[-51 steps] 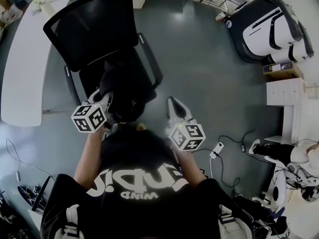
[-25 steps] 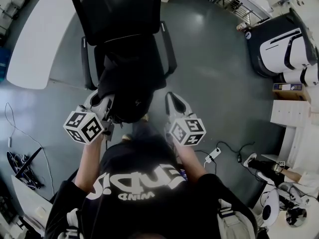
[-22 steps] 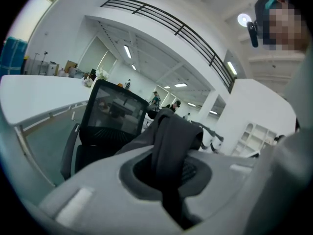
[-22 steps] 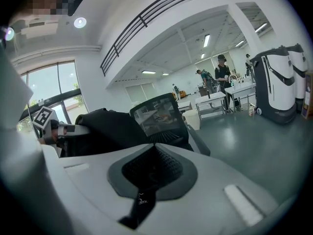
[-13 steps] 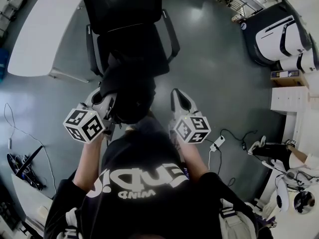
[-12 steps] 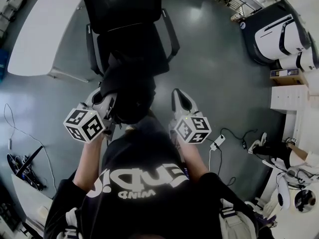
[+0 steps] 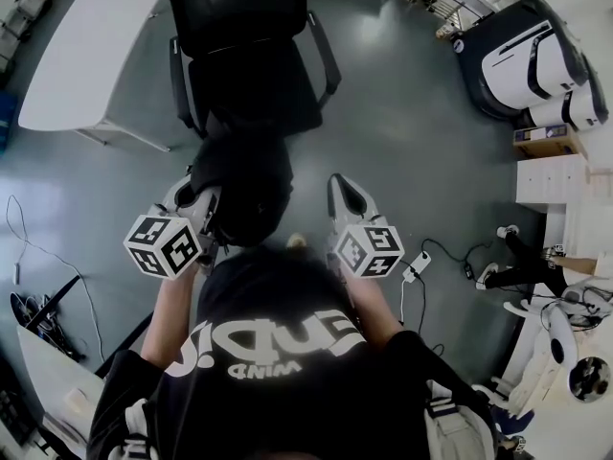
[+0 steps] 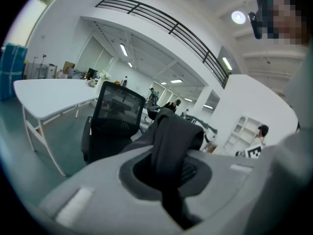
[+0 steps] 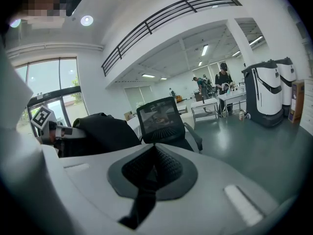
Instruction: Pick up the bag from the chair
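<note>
Holding the soft black fabric bag point(image 7: 244, 185) by its strap, clear of the black mesh office chair point(image 7: 247, 60): left gripper point(image 7: 204, 202) clamped; right gripper point(image 7: 345, 192) closed, empty. Lift seems done; next needs a steady grip.

A black mesh office chair point(image 7: 251, 75) blocks the far middle, a white curved table point(image 7: 86, 56) the far left. Grey floor point(image 7: 402, 151) right of the chair lies open up to the black-and-white machine point(image 7: 527, 57).

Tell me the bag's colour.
The bag is black, clearest in the head view.
</note>
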Demonstrator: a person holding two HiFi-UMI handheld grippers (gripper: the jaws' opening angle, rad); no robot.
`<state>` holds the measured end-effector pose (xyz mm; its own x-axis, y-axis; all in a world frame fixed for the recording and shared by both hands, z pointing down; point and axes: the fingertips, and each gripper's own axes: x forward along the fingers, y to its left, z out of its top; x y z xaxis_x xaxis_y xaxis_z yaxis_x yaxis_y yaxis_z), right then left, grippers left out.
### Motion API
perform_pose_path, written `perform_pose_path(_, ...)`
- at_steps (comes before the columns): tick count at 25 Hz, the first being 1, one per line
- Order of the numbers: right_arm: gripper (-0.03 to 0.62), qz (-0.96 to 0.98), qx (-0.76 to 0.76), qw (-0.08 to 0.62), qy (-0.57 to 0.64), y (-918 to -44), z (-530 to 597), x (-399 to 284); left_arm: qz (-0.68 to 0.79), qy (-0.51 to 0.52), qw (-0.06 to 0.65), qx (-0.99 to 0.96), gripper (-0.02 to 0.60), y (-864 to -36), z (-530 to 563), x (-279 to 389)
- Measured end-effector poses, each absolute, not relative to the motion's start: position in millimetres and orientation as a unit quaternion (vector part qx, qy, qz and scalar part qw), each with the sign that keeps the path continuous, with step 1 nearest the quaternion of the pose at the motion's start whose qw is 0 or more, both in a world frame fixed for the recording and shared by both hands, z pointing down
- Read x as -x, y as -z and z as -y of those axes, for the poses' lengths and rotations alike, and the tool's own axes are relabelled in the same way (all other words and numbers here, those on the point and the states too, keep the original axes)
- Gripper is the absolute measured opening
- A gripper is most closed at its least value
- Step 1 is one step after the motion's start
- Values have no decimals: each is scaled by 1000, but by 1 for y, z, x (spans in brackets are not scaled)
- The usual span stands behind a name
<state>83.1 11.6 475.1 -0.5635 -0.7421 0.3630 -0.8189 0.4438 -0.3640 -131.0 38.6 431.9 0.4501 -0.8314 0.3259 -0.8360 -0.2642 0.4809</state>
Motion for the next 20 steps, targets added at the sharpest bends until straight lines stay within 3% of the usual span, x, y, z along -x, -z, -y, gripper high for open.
perform_pose_path(20,3,863,-436,63,-248,-480,-35,-130,575,-7,319,-754,28,-480,-83,103)
